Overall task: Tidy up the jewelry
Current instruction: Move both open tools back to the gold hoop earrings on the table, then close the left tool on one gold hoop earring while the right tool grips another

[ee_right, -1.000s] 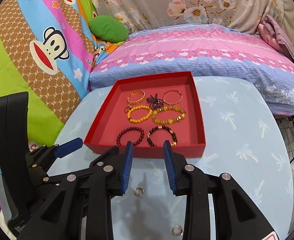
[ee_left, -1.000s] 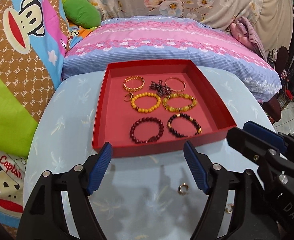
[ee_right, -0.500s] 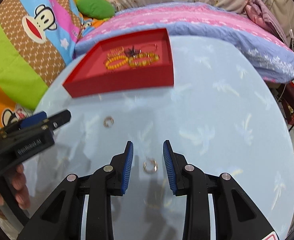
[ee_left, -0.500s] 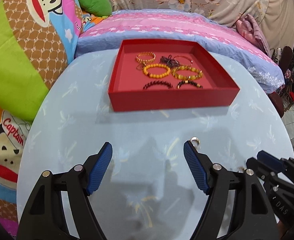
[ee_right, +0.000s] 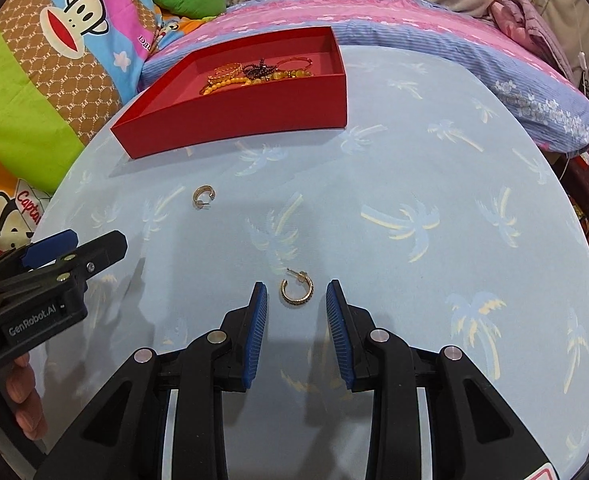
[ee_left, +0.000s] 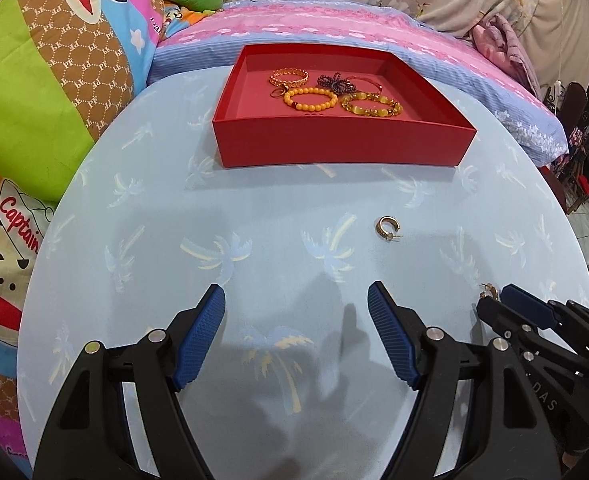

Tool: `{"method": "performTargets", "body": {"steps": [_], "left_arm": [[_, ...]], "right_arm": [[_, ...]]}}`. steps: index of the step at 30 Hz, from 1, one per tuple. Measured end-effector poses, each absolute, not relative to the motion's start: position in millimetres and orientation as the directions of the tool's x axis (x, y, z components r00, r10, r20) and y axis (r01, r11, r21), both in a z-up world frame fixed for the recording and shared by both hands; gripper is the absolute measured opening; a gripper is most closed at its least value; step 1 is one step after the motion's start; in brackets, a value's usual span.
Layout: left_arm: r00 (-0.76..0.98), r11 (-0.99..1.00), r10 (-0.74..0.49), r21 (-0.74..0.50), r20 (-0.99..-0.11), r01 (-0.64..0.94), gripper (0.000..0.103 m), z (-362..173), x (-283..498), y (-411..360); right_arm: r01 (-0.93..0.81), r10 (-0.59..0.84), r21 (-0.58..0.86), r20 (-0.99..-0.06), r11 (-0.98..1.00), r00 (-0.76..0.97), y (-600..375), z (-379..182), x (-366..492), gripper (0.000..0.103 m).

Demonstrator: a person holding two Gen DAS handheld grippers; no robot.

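A red tray [ee_left: 342,148] [ee_right: 234,118] at the far side of the round table holds several bracelets [ee_left: 310,100]. Two gold hoop earrings lie on the light blue tablecloth. One earring [ee_right: 296,292] lies flat just ahead of and between the tips of my open right gripper [ee_right: 296,300], untouched. It shows by the right gripper's tip in the left wrist view [ee_left: 490,291]. The other earring [ee_left: 387,227] [ee_right: 203,196] lies further toward the tray, ahead and right of my open, empty left gripper [ee_left: 296,300].
The table [ee_right: 434,208] is round with a palm-print cloth. Behind it lie a pink and blue striped cushion [ee_left: 334,24] and colourful monkey-print bedding [ee_left: 46,80] on the left. The table edge drops off on the right side.
Both grippers have pulled back from the tray and come lower over the cloth. The right gripper now has the near earring between its open tips. Neither earring has moved.
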State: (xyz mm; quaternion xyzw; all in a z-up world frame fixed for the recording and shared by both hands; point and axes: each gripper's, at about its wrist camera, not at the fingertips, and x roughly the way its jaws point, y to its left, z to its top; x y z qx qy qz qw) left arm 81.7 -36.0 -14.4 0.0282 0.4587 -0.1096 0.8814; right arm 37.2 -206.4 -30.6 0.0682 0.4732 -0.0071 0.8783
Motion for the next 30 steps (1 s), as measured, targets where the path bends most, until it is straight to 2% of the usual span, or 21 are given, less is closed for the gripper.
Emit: {"method": "performTargets", "body": {"steps": [2,4,22,25,30], "left_arm": [[0.554,0.974,-0.167,-0.050,-0.816,0.220,0.070,-14.5,82.0,-36.7],[0.551,0.974,-0.166,-0.050,-0.818,0.220,0.070,-15.0,83.1,-36.9],[0.535,0.963,-0.202,-0.067,-0.820,0.260,0.070,-18.7,100.4,-63.5],[0.530,0.960,-0.212,-0.072,-0.821,0.271,0.064,-21.2,105.3,-70.4],[0.523,0.951,-0.240,-0.089,-0.818,0.297,0.060,-21.3,114.3,-83.1]], "right_arm": [[0.073,0.042,0.098,-0.832,0.992,0.554,-204.2,-30.5,38.0,0.026],[0.068,0.029,0.081,-0.831,0.994,0.555,-201.9,-30.7,39.0,0.016],[0.092,0.044,0.115,-0.828,0.989,0.559,-214.2,-29.7,44.1,0.016],[0.108,0.052,0.135,-0.827,0.985,0.559,-220.6,-29.1,46.5,0.016],[0.129,0.066,0.165,-0.827,0.978,0.558,-229.5,-28.6,50.7,0.016]]}}
